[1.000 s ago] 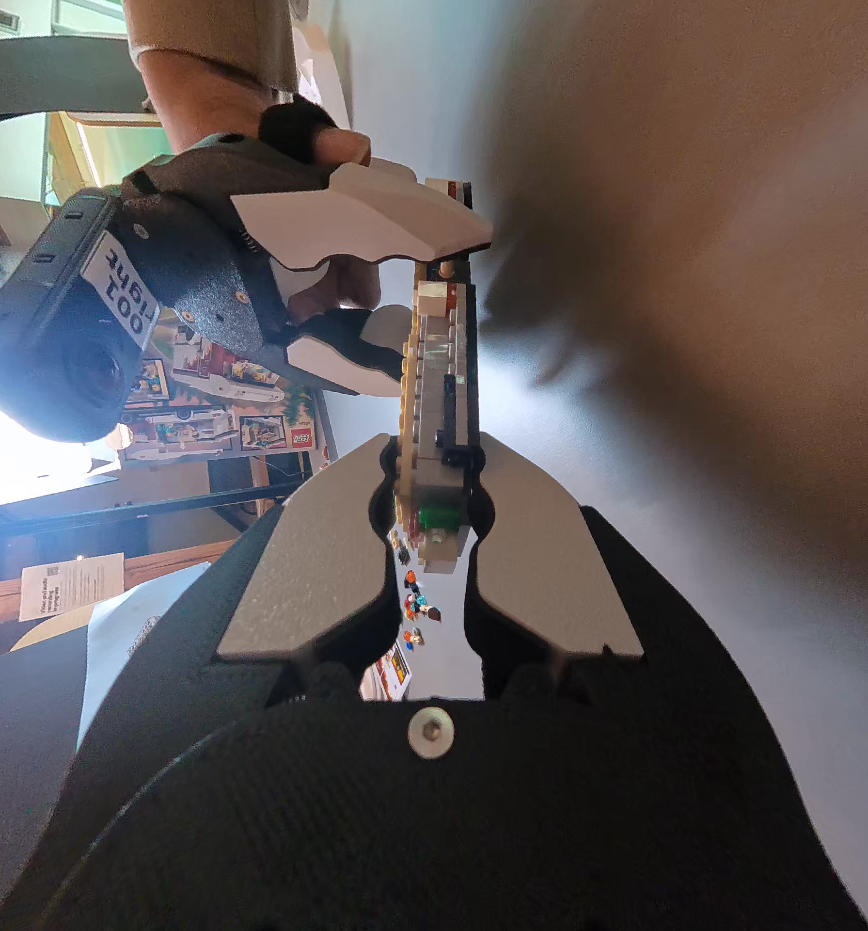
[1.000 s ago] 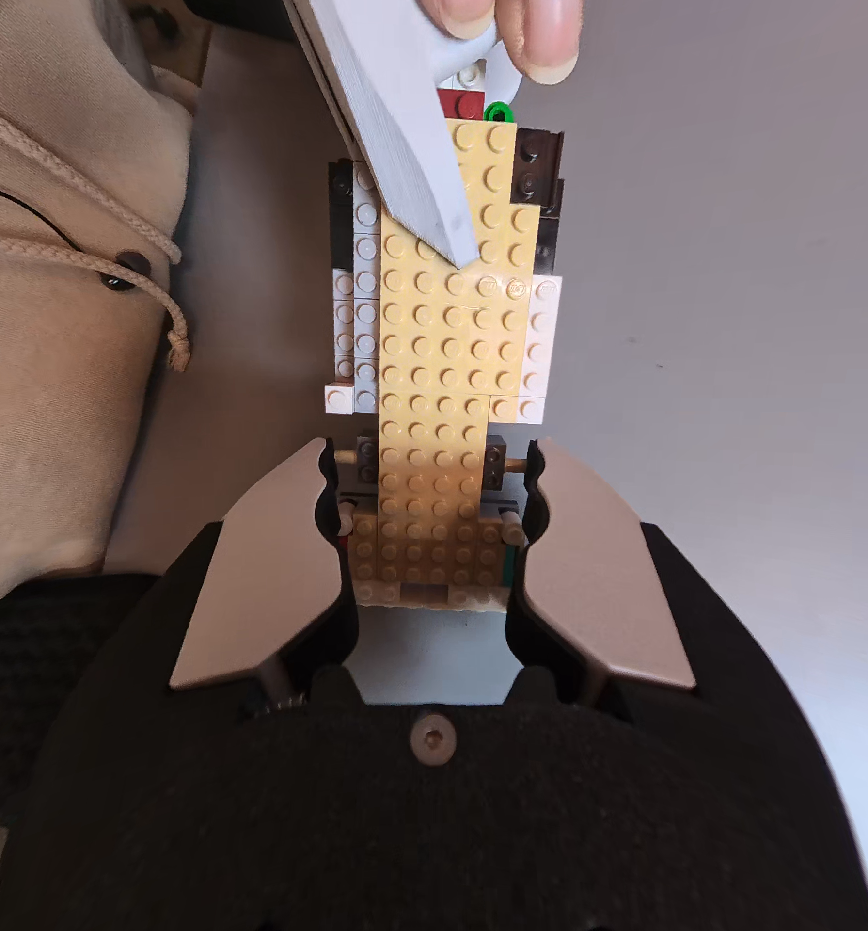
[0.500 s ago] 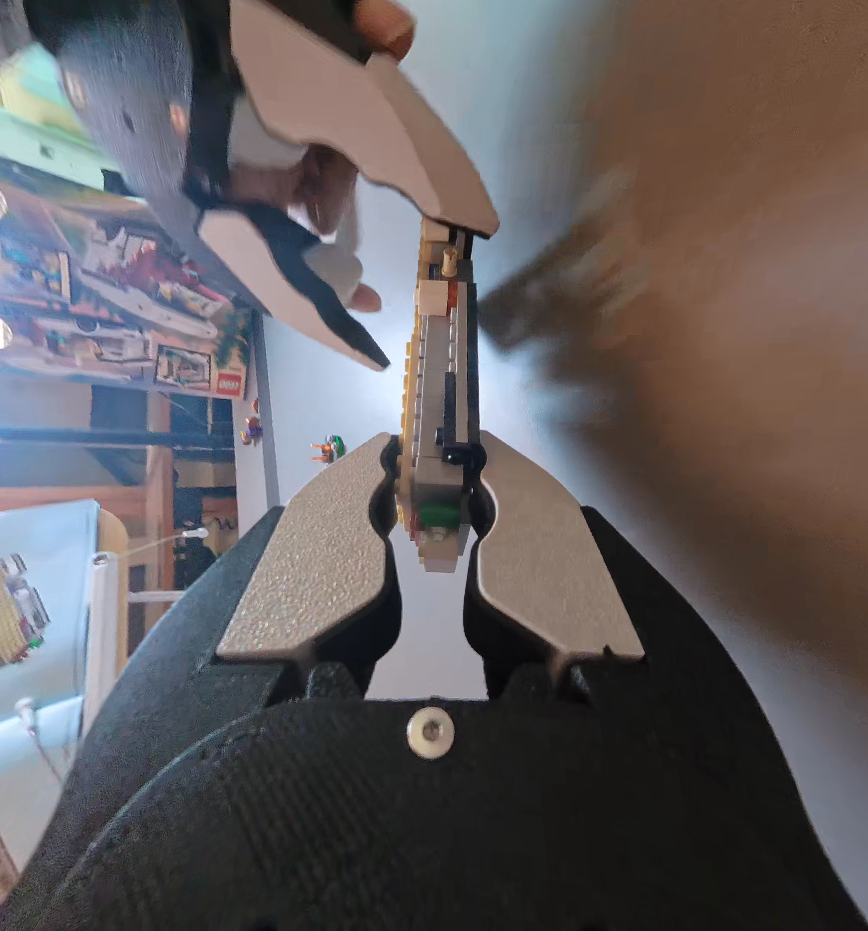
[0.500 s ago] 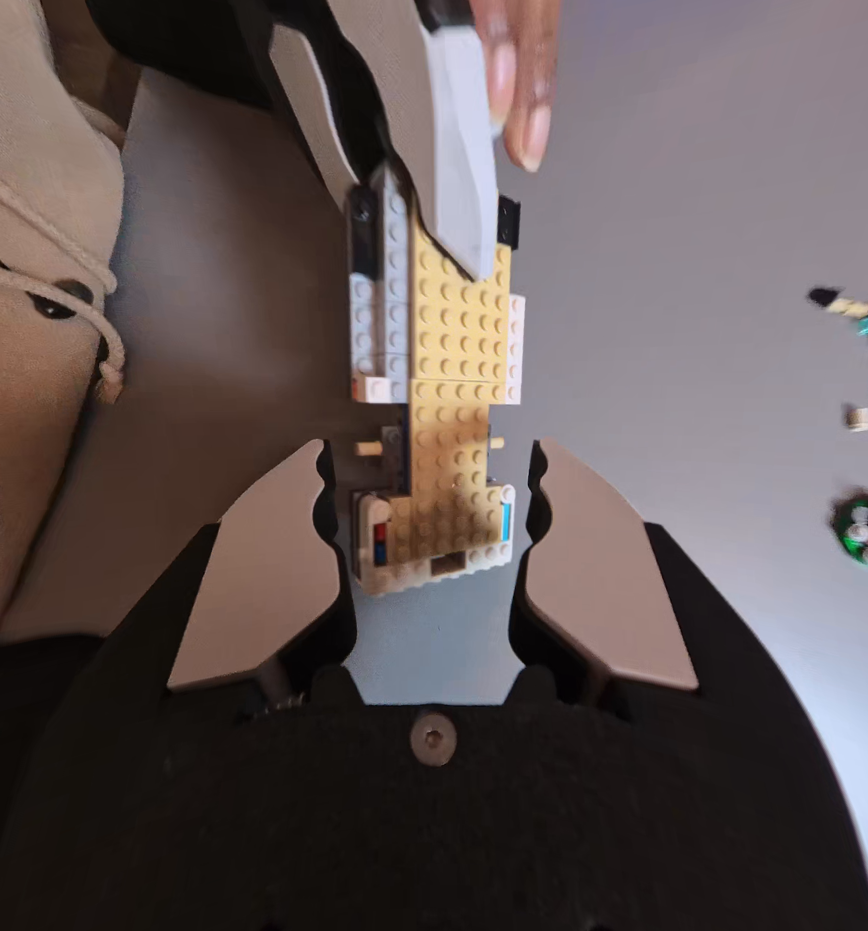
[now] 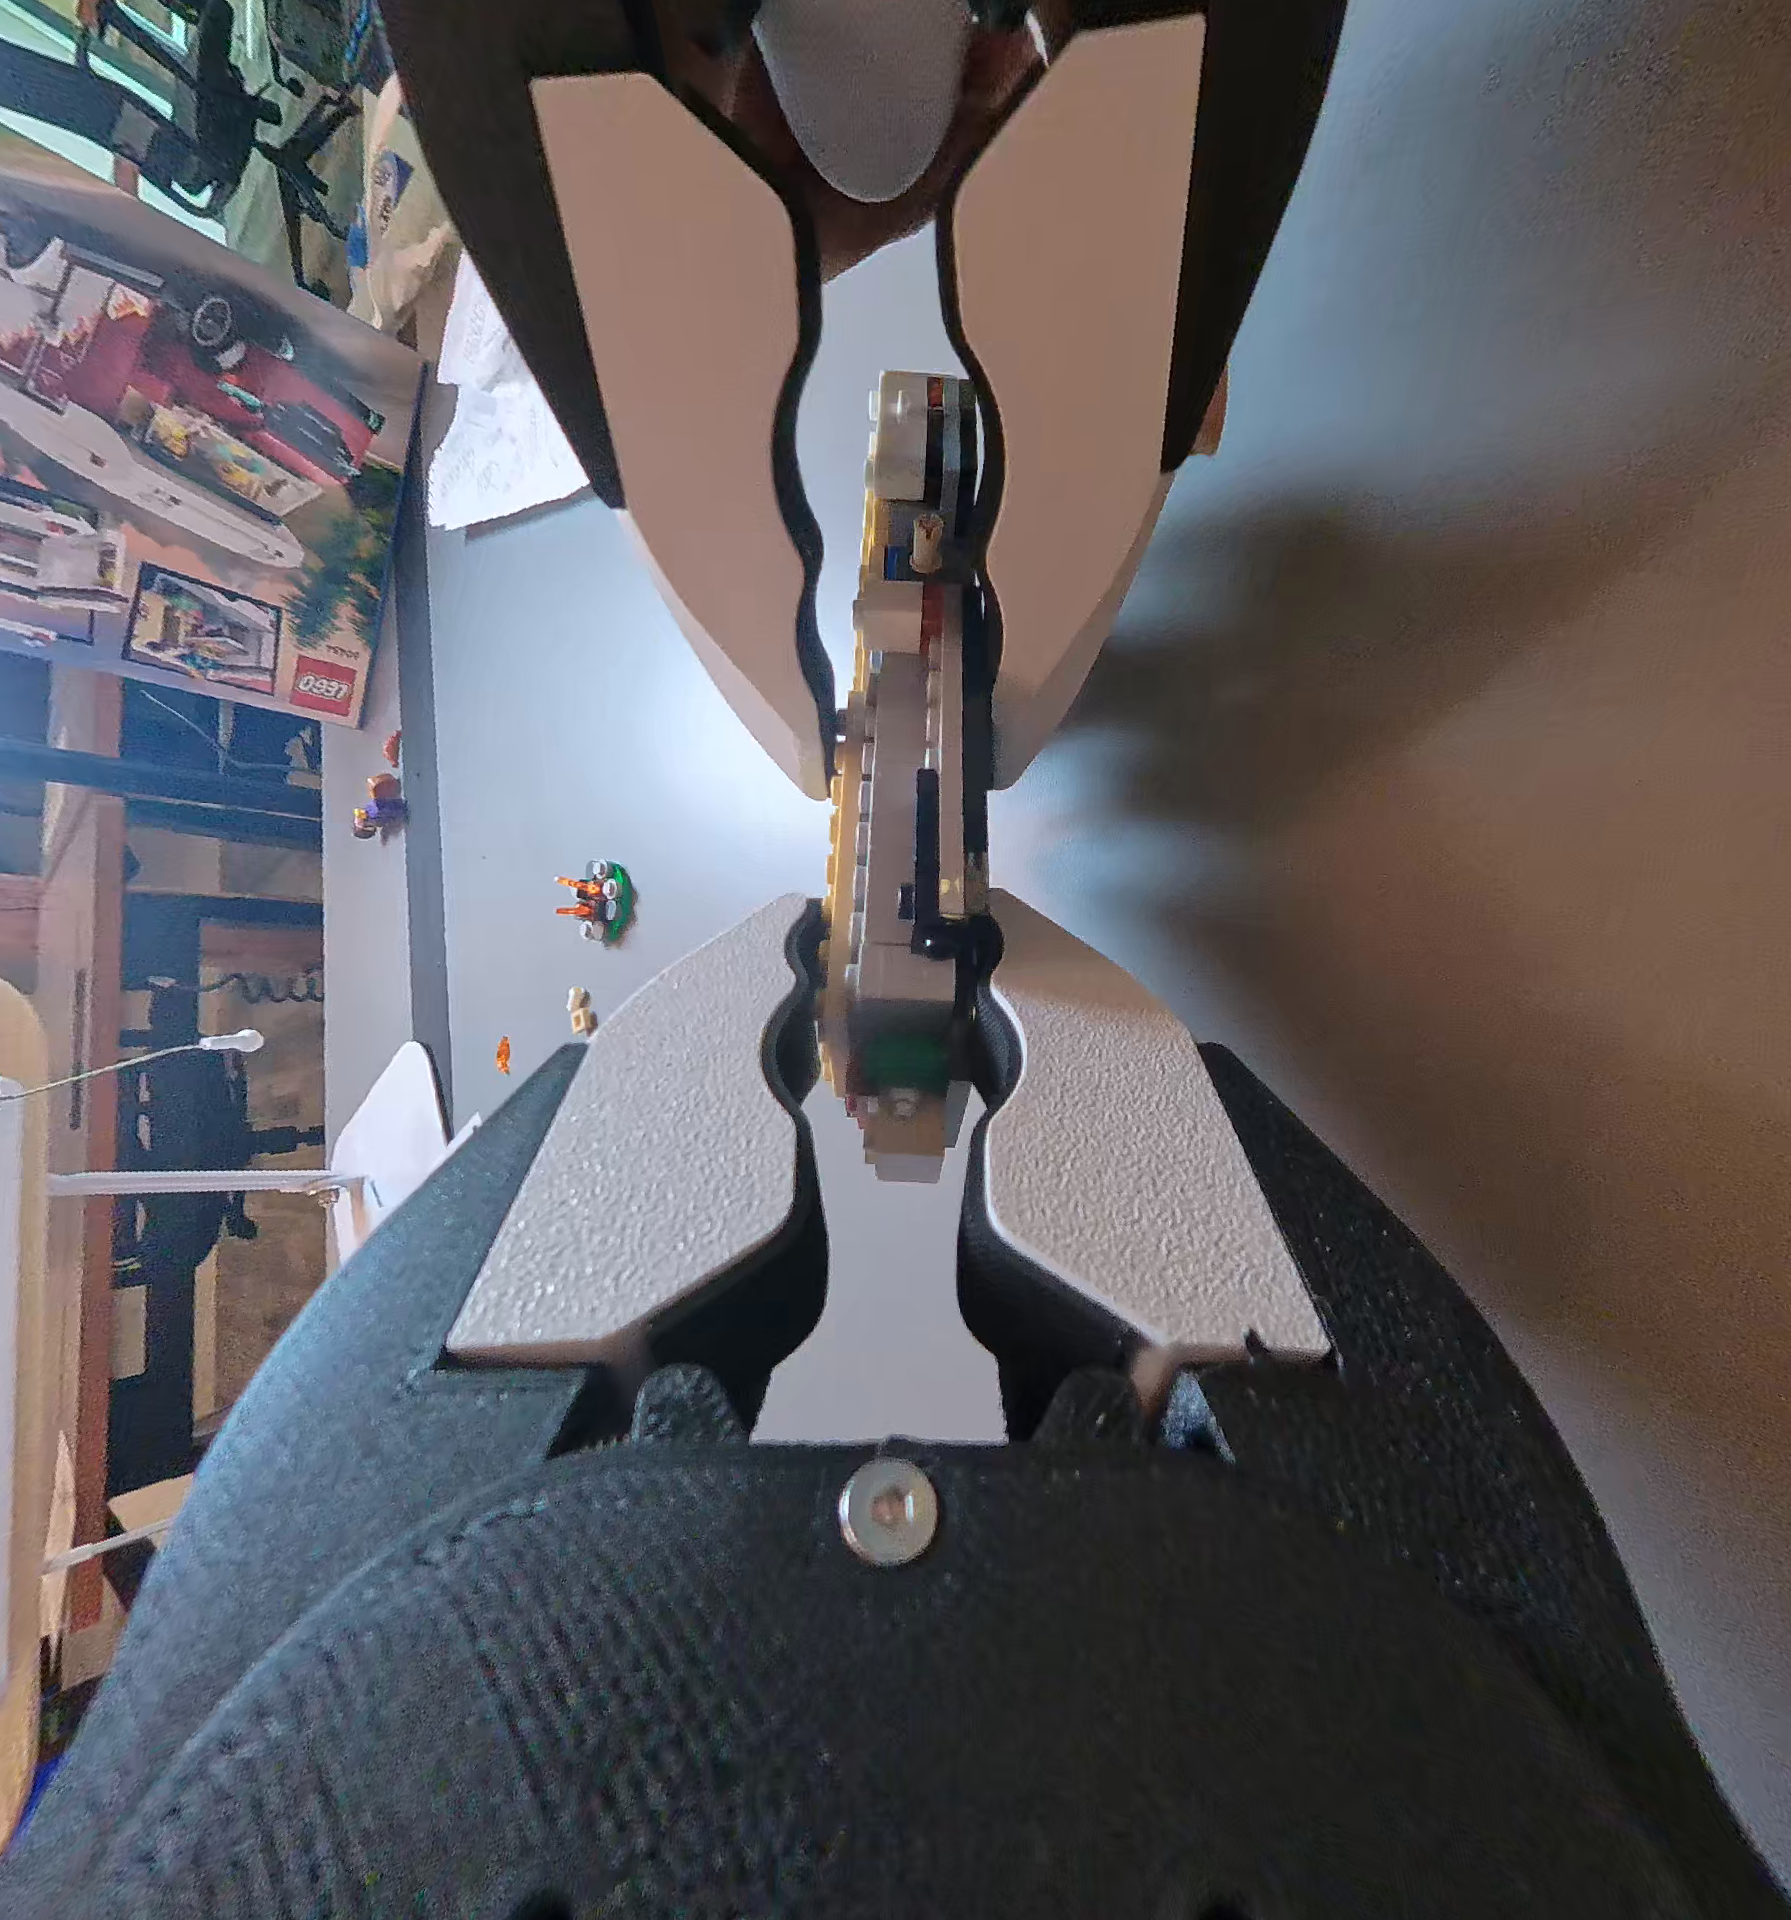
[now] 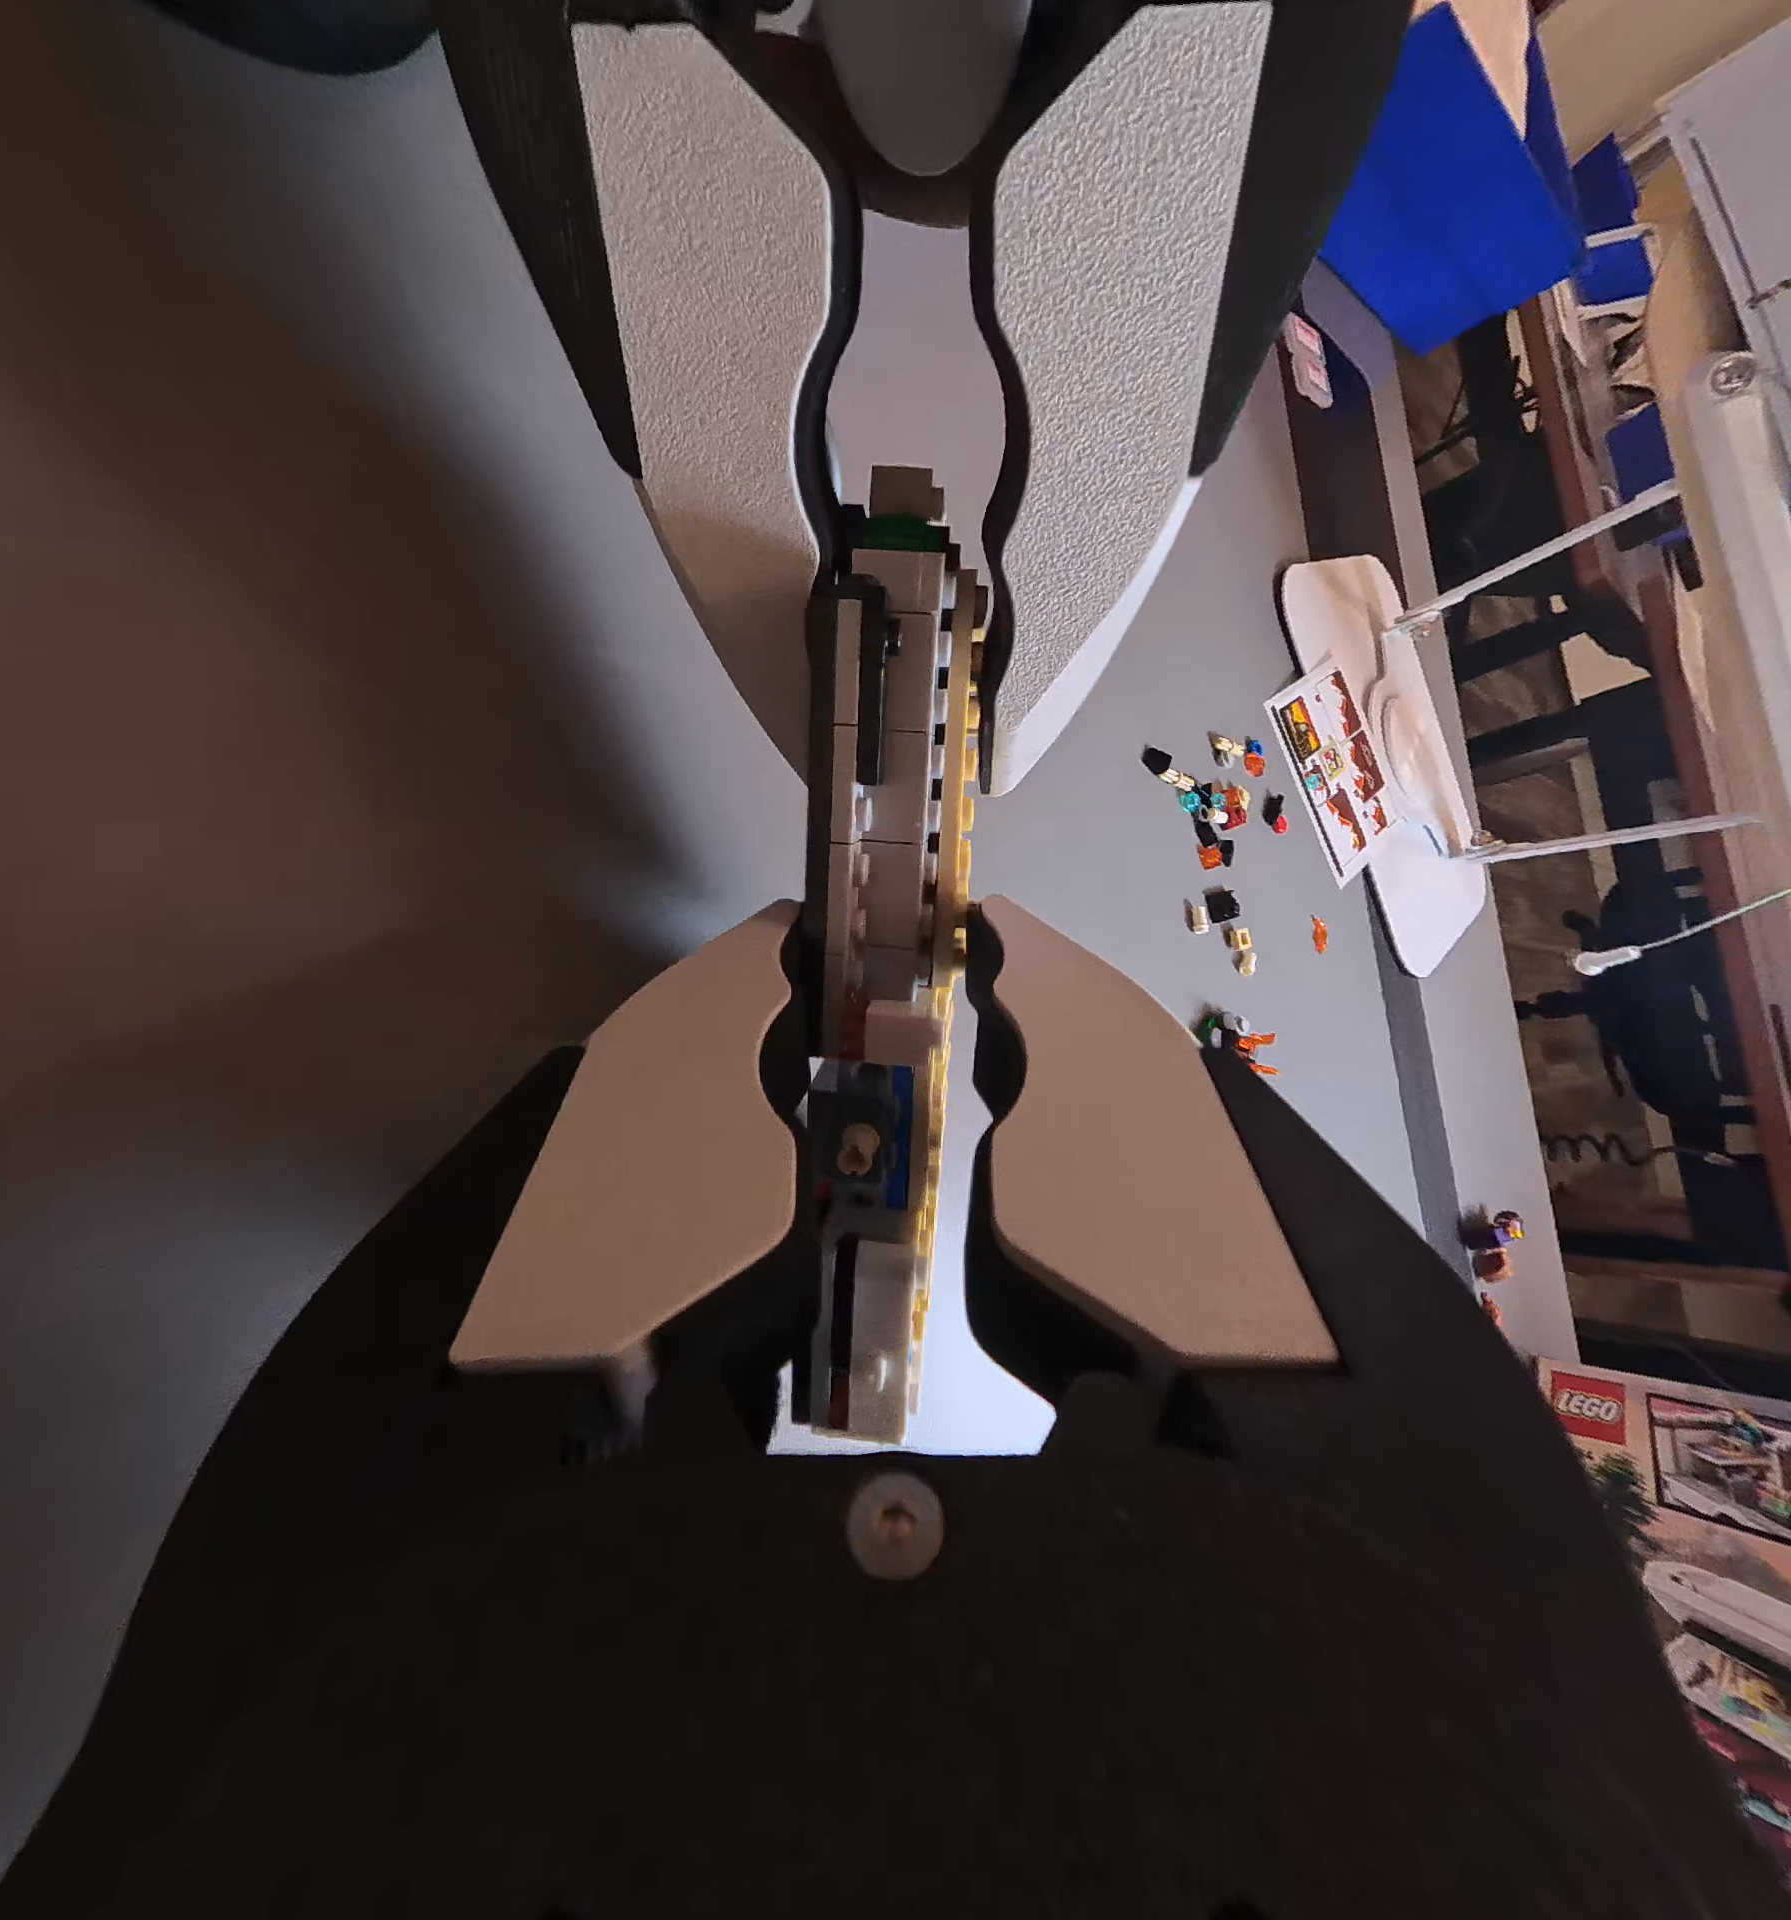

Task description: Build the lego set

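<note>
Brick model (image 5: pixel 896 831) pinched edge-on at both ends — left gripper (image 5: pixel 896 925), right gripper (image 6: pixel 886 925); best kept level — squeeze steady, no twisting.

Loose bricks (image 6: pixel 1218 821) and a box (image 5: pixel 143 468) crowd one side of the grey table (image 5: pixel 600 644).

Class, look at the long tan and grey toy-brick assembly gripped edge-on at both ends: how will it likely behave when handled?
The tan and grey toy-brick assembly probably stays stiff; it spans straight between the left gripper and right gripper. Built from many small pieces, it may snap apart if bent. Being thin, it looks likely to tip if stood on edge.
</note>
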`<state>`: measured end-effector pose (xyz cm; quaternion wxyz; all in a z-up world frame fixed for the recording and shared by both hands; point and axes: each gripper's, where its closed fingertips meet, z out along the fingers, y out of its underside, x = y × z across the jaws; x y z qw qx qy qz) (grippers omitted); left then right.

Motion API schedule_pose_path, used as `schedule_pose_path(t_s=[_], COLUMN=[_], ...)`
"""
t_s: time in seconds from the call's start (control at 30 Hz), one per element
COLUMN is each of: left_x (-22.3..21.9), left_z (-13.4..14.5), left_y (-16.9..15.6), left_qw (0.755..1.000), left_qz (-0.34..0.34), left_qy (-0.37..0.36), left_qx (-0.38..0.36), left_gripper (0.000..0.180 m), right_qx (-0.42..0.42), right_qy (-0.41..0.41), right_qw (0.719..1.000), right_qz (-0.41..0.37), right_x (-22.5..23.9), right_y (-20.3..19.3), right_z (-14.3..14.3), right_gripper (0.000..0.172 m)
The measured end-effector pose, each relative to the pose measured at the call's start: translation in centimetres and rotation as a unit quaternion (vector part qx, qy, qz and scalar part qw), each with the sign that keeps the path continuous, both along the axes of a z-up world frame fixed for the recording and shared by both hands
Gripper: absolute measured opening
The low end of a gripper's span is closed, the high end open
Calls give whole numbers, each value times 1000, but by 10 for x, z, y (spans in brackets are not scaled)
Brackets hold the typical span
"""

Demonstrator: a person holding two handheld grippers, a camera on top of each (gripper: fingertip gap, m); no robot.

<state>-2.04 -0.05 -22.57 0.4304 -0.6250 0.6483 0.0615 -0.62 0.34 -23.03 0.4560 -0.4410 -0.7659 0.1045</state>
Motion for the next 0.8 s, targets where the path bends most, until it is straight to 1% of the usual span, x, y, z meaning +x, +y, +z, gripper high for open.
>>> schedule_pose_path(t_s=[0.1, 0.37, 0.63, 0.67, 0.73, 0.8], left_x=[0, -1, -4, -4, -4, -3], left_z=[1, 6, 4, 7, 9, 9], left_y=[0, 1, -1, 1, -1, 0], left_qw=[1000, 1000, 1000, 1000, 999, 999], left_qz=[7, 13, 20, 21, 26, 24], left_qy=[0, -14, -13, -16, -21, -15], left_qx=[-6, 5, 3, 14, 6, 16], left_gripper=[25, 25, 25, 25, 25, 25], right_qx=[14, 8, 9, 19, 32, 30], right_qy=[10, 38, 22, 25, 18, 11], right_qw=[1000, 999, 1000, 999, 999, 999], right_qz=[-8, -16, -15, -16, -11, -1], right_x=[0, -1, -4, -4, -3, -3], right_y=[2, 4, 3, 4, 3, -1], right_z=[-1, 6, 4, 7, 12, 18], right_gripper=[26, 24, 24, 24, 26, 32])
